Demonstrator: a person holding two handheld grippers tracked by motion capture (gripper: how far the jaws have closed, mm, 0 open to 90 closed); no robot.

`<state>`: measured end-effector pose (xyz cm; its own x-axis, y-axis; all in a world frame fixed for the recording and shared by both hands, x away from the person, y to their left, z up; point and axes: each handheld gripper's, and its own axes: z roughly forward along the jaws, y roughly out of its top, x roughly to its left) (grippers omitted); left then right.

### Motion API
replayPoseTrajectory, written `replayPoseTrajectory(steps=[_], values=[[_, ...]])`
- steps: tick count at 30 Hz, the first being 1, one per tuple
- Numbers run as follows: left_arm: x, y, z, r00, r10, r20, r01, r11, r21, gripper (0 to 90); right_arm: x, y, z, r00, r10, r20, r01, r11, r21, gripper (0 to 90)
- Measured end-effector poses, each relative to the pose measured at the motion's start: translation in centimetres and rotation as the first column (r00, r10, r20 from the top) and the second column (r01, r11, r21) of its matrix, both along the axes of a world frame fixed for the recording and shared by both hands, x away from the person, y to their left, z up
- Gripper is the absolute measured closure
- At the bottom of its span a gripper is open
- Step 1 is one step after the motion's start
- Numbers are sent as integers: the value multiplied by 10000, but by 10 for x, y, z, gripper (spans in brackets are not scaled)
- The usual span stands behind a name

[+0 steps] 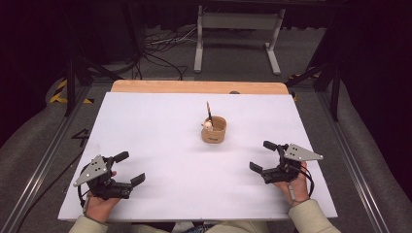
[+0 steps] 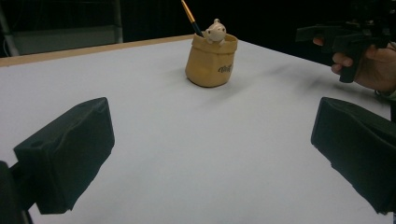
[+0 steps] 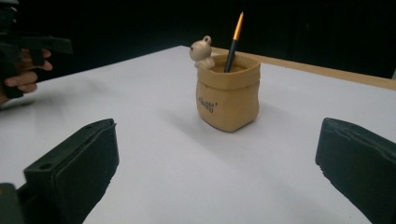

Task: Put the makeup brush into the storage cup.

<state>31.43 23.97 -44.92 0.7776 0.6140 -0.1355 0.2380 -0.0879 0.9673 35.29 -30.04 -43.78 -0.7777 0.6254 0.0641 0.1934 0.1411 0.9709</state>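
Tan pen holder [image 1: 214, 130] shaped like a slouching sack, matte and clay-like, with a rolled rim and dark lettering on its side; standing upright on the white, smooth surface [image 1: 160, 126], a little past centre toward 1 o'clock. Small cream bear figure [image 3: 201, 50] perched at the rim. Slim pencil [image 3: 233, 42] with a black shaft and orange end, leaning inside the holder.

Left gripper [image 1: 133, 168] low over the surface at 7 o'clock, gripped in a hand [image 1: 99, 204], fingers [image 2: 70, 154] spread wide and released, holding nothing; blocky black pads with a soft, slightly creased look. Right gripper [image 1: 263, 156] at 4 o'clock, likewise released, fingers [image 3: 79, 168] wide apart and empty. Both well apart from the holder. Pale wooden strip [image 1: 199, 87] along the far edge at 12 o'clock.
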Motion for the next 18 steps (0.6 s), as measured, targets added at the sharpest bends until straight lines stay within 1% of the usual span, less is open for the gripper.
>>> replayPoseTrajectory(steps=[1,2,4,7,11,12,14,18], values=[[1,0,-1,9999,-68,-74,68,10000,10,2,0,2,-2,10000,6,-47,-6,9999,-132,0],[1,-1,-2,9999,-48,-98,47,10000,-31,2,1,5,-4,9998,54,-165,-59,9995,-299,0],[2,0,-3,9999,-46,-159,45,10000,-69,2,1,10,-6,9997,73,-229,-85,9986,-515,0],[2,0,-3,9999,-22,-141,20,9999,-103,2,1,14,-7,9996,141,-237,-156,9978,-650,0],[2,0,-3,9999,-55,-145,54,9999,-93,2,1,13,-7,9997,65,-233,-79,9980,-626,0],[2,-1,-3,9999,-68,-149,66,9999,-85,2,2,12,-7,9997,-5,-261,-9,9986,-526,0],[3,-1,-3,9999,-82,-150,81,9999,-83,2,2,11,-7,9997,-28,-252,16,9988,-487,0],[3,-1,-3,9999,-32,-124,31,10000,-93,2,1,12,-7,9998,-40,-180,29,9982,-594,0]])
